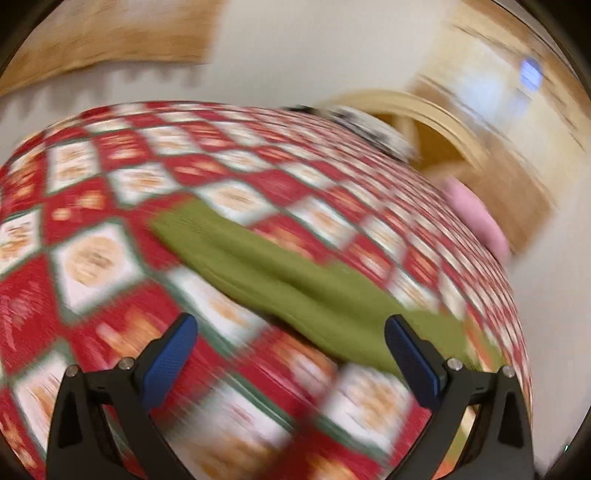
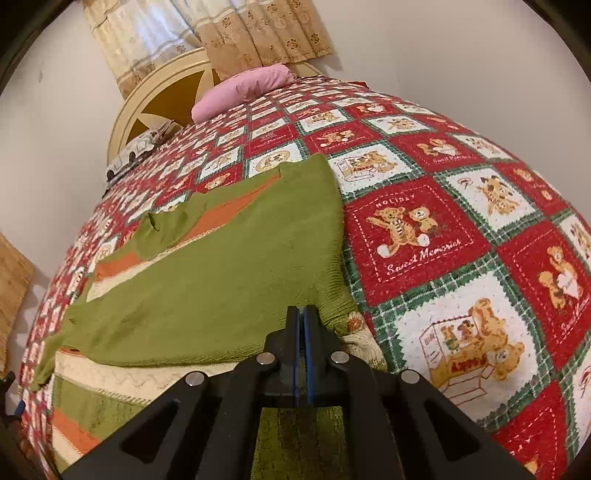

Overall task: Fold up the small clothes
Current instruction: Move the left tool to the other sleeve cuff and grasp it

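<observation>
Your green sweater (image 2: 221, 266) lies on the teddy-bear bedspread (image 2: 424, 229), and everything below is placed against it. Its right-hand edge runs straight up the quilt from your right gripper (image 2: 303, 314) toward the far corner of the garment; beyond that edge the quilt lies flat and bare all the way to the bed's right side. On the sweater's left, a sleeve trails toward the bed's left edge, where the cover drops away to the wall. Past the sweater's far end sit a pink pillow (image 2: 240, 90) and a cream headboard (image 2: 155, 99), well apart from the knit, with curtains (image 2: 258, 33) above them.

Your right gripper's blue pads are pressed together at the sweater's near right corner. The fold of knit meets the fingertips there, but the fingers cover the contact, so you cannot tell whether cloth is pinched between them. The striped cream and orange part (image 2: 103, 384) passes under the gripper body and is cut off at the bottom of the view.

Your left gripper (image 1: 291, 354) stands spread wide above the quilt, nothing between its pads (image 1: 166, 365); the sweater's green band crosses just beyond the right-hand pad. That view is heavily smeared, so the quilt pattern and the far objects at the bed's edge are hard to make out.
</observation>
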### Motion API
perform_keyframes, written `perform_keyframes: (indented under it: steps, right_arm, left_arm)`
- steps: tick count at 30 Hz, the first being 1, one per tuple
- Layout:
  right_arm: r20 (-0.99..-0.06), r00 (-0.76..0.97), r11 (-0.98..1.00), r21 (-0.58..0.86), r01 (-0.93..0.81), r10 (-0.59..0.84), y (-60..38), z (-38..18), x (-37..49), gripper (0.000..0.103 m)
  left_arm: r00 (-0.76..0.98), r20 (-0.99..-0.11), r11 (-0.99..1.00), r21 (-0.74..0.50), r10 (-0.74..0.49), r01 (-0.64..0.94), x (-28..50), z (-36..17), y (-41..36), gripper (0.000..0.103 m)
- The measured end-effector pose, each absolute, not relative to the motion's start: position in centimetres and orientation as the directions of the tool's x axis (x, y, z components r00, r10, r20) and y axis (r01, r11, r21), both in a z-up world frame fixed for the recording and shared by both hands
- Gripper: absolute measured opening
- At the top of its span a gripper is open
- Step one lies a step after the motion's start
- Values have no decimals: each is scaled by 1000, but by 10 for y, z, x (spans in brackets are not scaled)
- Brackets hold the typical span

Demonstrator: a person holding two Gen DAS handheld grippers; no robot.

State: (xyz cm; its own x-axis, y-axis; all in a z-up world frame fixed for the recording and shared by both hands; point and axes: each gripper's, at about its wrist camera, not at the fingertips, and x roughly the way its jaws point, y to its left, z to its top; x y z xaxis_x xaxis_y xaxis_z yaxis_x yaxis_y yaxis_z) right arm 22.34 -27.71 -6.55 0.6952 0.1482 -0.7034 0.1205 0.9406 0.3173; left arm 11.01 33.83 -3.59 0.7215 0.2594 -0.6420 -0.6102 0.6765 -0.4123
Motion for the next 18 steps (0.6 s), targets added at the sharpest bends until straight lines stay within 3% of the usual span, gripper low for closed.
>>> perform_keyframes:
  steps: [3, 6, 11, 13, 18]
  right_arm:
    - [-703, 695, 941, 317, 121, 148, -277, -66, 223, 2]
    - [-704, 695, 941, 315, 121, 147, -277, -66, 223, 2]
    - [-704, 695, 941, 315, 121, 147, -277, -66, 223, 2]
    - [-704, 695, 941, 315, 120, 147, -277, -66, 223, 2]
    - [-704, 695, 941, 318, 120, 149, -278, -66, 223, 2]
  left_arm:
    - [652, -686, 582, -400, 322, -708, 115, -49, 388, 94]
    - [623, -731, 520, -430, 279, -738, 127, -71, 416, 82]
    - [591, -746, 515, -393, 306, -762, 146, -79, 418, 80]
    - [583, -741, 507, -380, 333, -773, 147, -81, 417, 71]
    - [566, -728, 521, -333, 388, -786, 154, -86, 419, 22]
